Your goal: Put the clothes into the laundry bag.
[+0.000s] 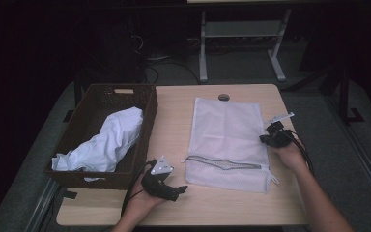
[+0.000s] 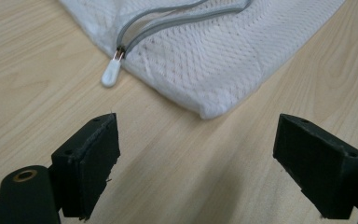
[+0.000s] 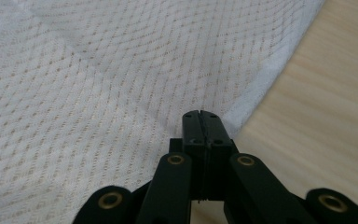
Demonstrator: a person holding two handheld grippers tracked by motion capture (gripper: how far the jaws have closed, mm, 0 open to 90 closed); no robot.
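Mesh laundry bag, white, flat and rectangular, is lying on the pale wooden bench, right of centre, its long side running away from the person. Grey zipper is crossing the near end of the bag, partly open and gaping in a wavy line. In the left gripper view the small white zipper pull is resting on the bench just off the bag's corner.

Left tool is sitting low at the near edge of the bench, held in the person's left hand, pointing toward the bag's near left corner. Its jaws are standing wide apart with nothing between them; bare wood is showing in the gap, and the bag corner is lying just ahead of them.

Right tool is sitting at the bag's right edge, about halfway along it, held in the person's right hand. In the right gripper view its jaws are pressed together right at the hem; they are probably pinching the mesh edge, though the fabric between the pads is too thin to make out.

Dark brown woven basket is standing on the left side of the bench, well apart from the bag, holding a crumpled white cloth.
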